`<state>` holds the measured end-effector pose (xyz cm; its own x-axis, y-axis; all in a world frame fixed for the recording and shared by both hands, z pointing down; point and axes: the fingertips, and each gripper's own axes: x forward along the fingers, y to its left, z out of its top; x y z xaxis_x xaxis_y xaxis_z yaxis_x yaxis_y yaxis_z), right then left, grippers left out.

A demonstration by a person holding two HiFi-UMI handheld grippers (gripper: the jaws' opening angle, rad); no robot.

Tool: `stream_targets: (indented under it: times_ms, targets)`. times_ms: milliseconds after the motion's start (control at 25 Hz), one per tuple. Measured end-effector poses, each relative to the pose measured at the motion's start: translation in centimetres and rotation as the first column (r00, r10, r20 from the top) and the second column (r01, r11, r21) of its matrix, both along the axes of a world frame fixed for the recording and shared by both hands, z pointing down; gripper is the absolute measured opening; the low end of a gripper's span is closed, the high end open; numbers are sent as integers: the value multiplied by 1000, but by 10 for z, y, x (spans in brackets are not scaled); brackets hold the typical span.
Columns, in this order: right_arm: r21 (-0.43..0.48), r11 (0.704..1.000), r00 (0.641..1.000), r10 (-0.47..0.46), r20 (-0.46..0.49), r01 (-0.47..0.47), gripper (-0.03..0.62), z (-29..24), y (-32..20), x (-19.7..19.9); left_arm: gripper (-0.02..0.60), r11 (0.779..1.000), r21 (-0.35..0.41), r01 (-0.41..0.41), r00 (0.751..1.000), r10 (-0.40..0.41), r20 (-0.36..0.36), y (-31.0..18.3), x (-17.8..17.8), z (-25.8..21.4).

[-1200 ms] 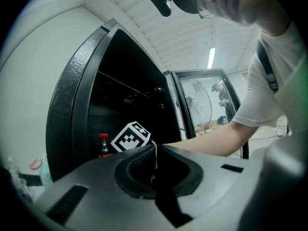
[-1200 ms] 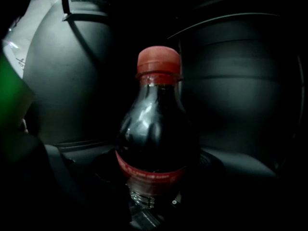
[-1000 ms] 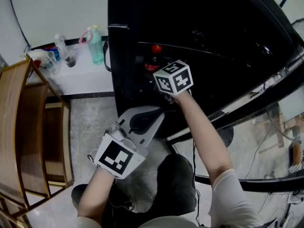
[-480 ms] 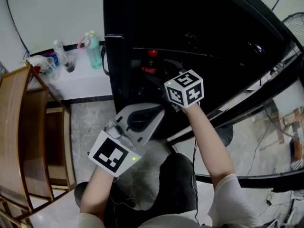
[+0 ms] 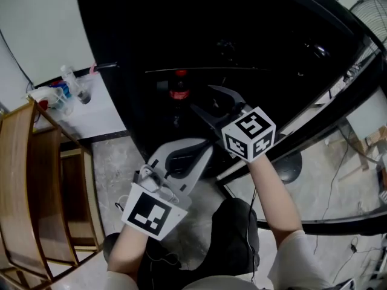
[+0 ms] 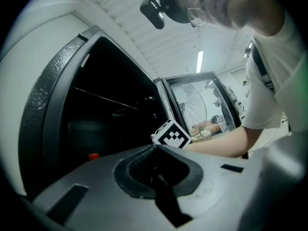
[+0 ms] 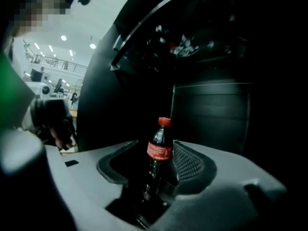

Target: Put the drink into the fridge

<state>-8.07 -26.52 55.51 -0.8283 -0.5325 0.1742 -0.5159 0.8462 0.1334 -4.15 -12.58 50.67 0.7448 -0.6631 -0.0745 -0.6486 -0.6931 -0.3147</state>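
Bottle (image 5: 179, 91) upright in fridge (image 5: 115, 113); right gripper (image 5: 202, 98) empty, jaws closing short of bottle; left gripper (image 5: 205, 147) clenched empty; back out straight.

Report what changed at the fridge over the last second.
The right tongs pulled back out of the fridge toward the person, away from the cola bottle. Their jaws are closing with nothing pressed between them. The bottle stayed upright on its shelf. The left tongs stayed low in front of the person, shut and empty.
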Motion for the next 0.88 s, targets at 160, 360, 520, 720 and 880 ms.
stream_targets:
  times_ms: [160,360,520,720,880]
  targets:
    - [-18,999,998,45,49,-44,194,12,18,28,9,999,21,-31,999,31,-9,-1,12,10]
    - [62,991,991,110,80,-115,94,20,25,53,9,998,-6,-59,998,59,21,-12,24,33]
    - [120,984,989,122,85,-132,17,12,35,64,9,998,-10,-64,997,64,37,-18,29,50]
    - [70,994,989,70,128,-79,-5,-5,52,81,9,994,-108,-21,1000,20,-11,-29,33,60]
    - [49,998,988,37,148,-45,-6,-41,81,87,9,987,-162,15,1000,-15,0,-22,46,30]
